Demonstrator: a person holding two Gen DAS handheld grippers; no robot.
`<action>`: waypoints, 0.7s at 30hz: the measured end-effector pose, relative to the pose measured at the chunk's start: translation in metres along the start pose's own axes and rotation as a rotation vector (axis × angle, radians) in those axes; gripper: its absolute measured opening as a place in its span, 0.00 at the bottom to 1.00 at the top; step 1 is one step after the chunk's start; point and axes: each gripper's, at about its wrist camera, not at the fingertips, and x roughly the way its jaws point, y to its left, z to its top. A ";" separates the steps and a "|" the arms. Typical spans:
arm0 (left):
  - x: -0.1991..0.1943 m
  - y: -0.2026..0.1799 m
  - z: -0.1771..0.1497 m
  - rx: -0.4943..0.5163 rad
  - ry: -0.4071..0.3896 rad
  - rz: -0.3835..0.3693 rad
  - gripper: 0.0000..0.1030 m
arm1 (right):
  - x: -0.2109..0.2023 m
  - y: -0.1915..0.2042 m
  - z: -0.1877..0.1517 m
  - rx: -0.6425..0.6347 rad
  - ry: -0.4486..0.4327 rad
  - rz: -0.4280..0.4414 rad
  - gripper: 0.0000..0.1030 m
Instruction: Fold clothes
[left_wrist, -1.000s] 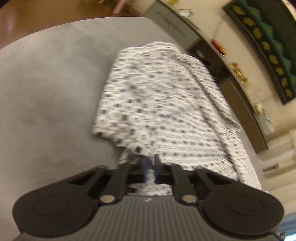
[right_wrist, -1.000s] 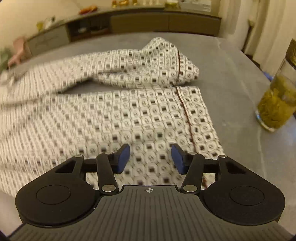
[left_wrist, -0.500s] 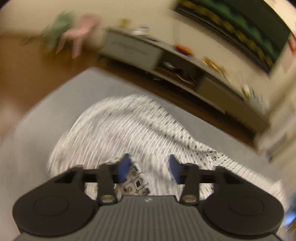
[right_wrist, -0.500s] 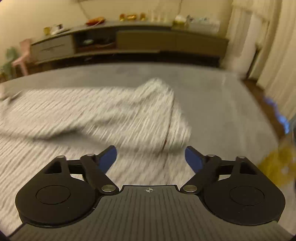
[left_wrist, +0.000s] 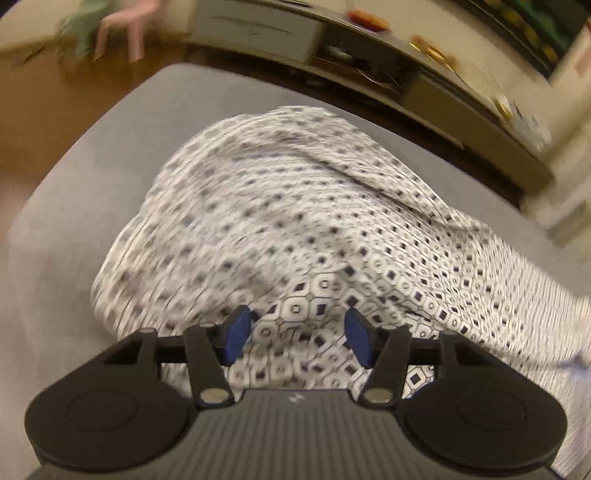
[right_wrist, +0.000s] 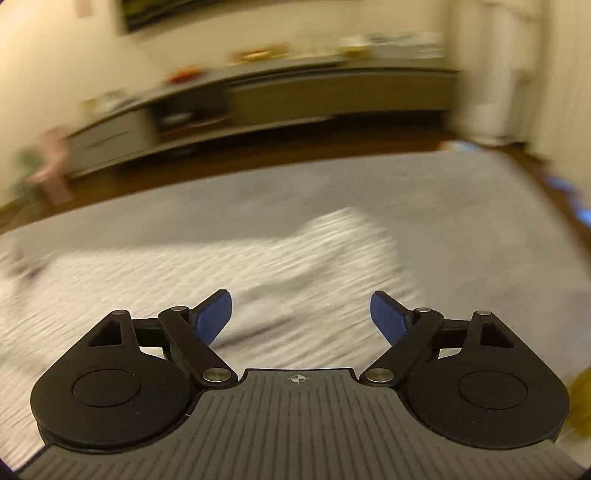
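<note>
Left wrist view: grey surface (left_wrist: 66, 229), patterned garment (left_wrist: 295, 221) heaped across it, left gripper (left_wrist: 295, 334) above the near fold, jaws parted, gripping nothing. Right wrist view, blurred: right gripper (right_wrist: 301, 314) spread wide, empty, over same cloth. Between folds, seemingly. Next: picking fresh edges, both sides, closing on fabric.

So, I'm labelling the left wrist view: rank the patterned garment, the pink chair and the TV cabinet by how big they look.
1. Patterned garment
2. TV cabinet
3. Pink chair
The garment lies nearest the camera, so true sizes stay unsure.
</note>
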 end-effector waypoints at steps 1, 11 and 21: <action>-0.004 0.000 -0.004 0.000 -0.028 0.002 0.59 | -0.004 0.023 -0.011 -0.041 0.022 0.054 0.78; -0.001 -0.028 -0.035 0.261 -0.100 0.139 0.59 | -0.032 0.189 -0.112 -0.291 0.141 0.374 0.79; -0.119 0.068 -0.037 0.124 -0.162 0.073 0.10 | -0.014 0.222 -0.134 -0.432 0.163 0.244 0.77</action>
